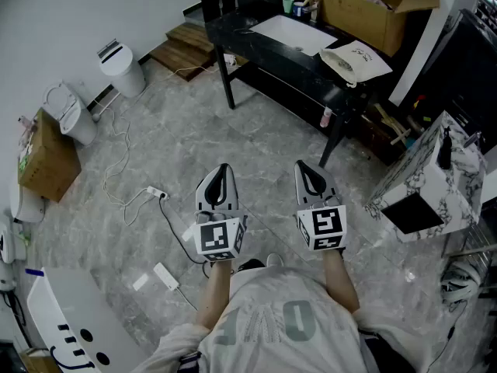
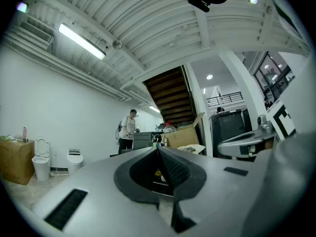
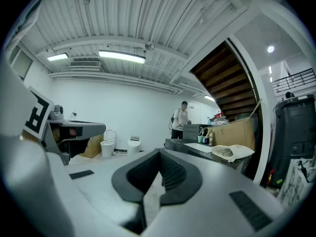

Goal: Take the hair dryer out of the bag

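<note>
left tongs (image 1: 223, 169): pressed together, empty | right tongs (image 1: 304, 168): likewise | bag (image 1: 356, 59): contents hidden

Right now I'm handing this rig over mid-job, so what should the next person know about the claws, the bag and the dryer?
Claws: the left claw is shut and empty, held level in front of the person. The right claw is the same, beside it.
Things: the bag lies on the dark table, well ahead of both claws. No dryer shows outside the bag, and I cannot tell if it is inside.
Done: nothing yet.
Left: go to the table, open the bag, take the dryer out.
</note>
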The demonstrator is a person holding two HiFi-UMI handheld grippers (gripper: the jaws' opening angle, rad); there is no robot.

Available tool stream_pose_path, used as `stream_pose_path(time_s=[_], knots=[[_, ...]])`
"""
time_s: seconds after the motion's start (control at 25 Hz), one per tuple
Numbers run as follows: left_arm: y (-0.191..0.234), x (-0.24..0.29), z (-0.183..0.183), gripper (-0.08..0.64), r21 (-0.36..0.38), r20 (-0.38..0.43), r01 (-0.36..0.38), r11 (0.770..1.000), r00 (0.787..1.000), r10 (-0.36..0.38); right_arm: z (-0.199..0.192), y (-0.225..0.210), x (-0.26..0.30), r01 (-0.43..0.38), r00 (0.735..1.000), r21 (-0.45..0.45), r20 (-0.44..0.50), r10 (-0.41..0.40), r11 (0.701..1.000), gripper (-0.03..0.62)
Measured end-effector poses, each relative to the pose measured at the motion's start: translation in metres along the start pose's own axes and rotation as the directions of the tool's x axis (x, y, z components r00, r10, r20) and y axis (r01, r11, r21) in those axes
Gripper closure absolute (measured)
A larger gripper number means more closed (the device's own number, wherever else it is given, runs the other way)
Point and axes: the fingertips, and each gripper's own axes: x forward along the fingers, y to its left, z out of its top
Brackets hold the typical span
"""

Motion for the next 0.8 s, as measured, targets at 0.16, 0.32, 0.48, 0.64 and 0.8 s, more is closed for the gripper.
stream_pose_path(time_s=[0.16,0.32,0.48,0.64,0.8], knots=[[-0.002,0.0,-0.001,0.532,0.002,-0.001,0.005,1.0,1.0,-0.005,-0.001,0.0,0.0,-0.009,1.0,0.003,-0.001,0.009,1.0,0.563],[-0.005,0.003,-0.002,0.532,0.009,-0.006,0.01,1.0,1.0,-0.01,-0.005,-0.001,0.001,-0.017,1.0,0.008,-0.006,0.017,1.0,0.563],[-0.009,0.003,-0.007,0.532,0.007,-0.015,0.024,1.0,1.0,-0.024,-0.012,-0.003,0.003,-0.024,1.0,0.04,-0.002,0.024,0.999,0.563],[-0.005,0.01,-0.016,0.532,-0.019,-0.036,0.018,1.0,0.999,-0.019,-0.018,-0.002,0.009,-0.049,0.999,0.063,-0.009,0.05,0.997,0.563],[-0.003,0.034,-0.014,0.532,-0.016,-0.012,0.038,0.999,0.999,-0.038,-0.017,-0.006,0.025,-0.062,0.998,0.047,-0.005,0.063,0.997,0.561]])
